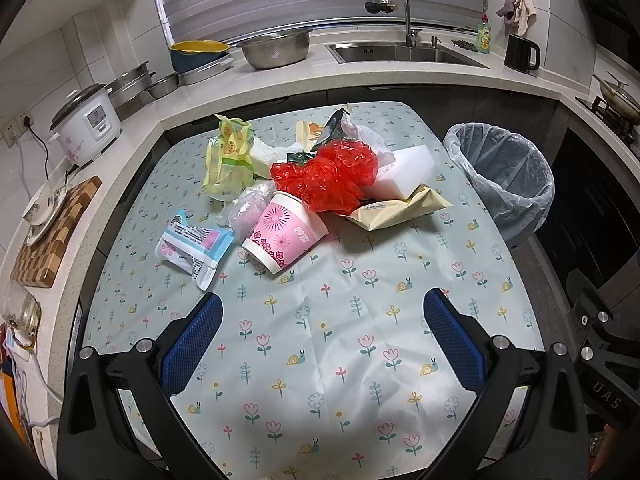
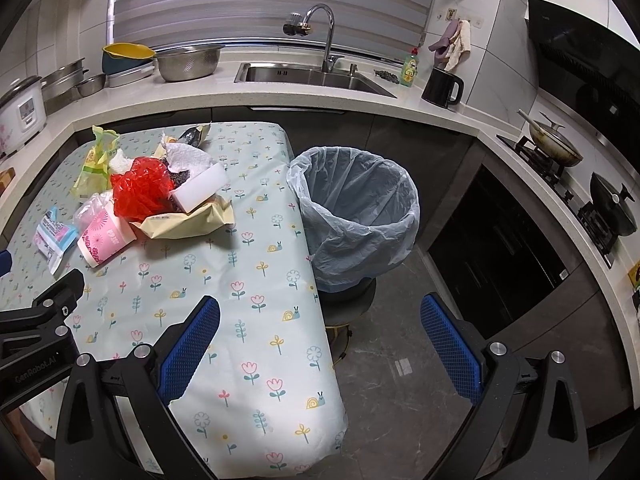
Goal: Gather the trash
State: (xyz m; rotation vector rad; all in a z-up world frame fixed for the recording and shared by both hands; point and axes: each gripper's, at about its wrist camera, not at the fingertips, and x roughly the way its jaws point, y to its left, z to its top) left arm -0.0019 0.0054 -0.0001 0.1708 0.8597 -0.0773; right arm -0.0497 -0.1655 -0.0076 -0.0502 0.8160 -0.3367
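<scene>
A heap of trash lies on the flowered tablecloth (image 1: 320, 360): a pink paper cup (image 1: 284, 236) on its side, a red plastic bag (image 1: 328, 176), a white foam block (image 1: 404, 172), a beige envelope (image 1: 400, 208), a yellow-green wrapper (image 1: 230, 156), a blue-and-white packet (image 1: 192, 248) and crumpled paper. The lined trash bin (image 1: 504, 176) stands off the table's right edge; it also shows in the right wrist view (image 2: 356, 216). My left gripper (image 1: 322, 336) is open and empty over the near tablecloth. My right gripper (image 2: 320, 340) is open and empty over the table's right edge.
A counter wraps around behind, with a sink (image 1: 404, 54), a steel bowl (image 1: 276, 48), a rice cooker (image 1: 86, 124), a cutting board (image 1: 56, 232) and a black mug (image 1: 520, 54). A stove with pans (image 2: 560, 148) is on the right. Grey floor (image 2: 400, 400) lies beside the table.
</scene>
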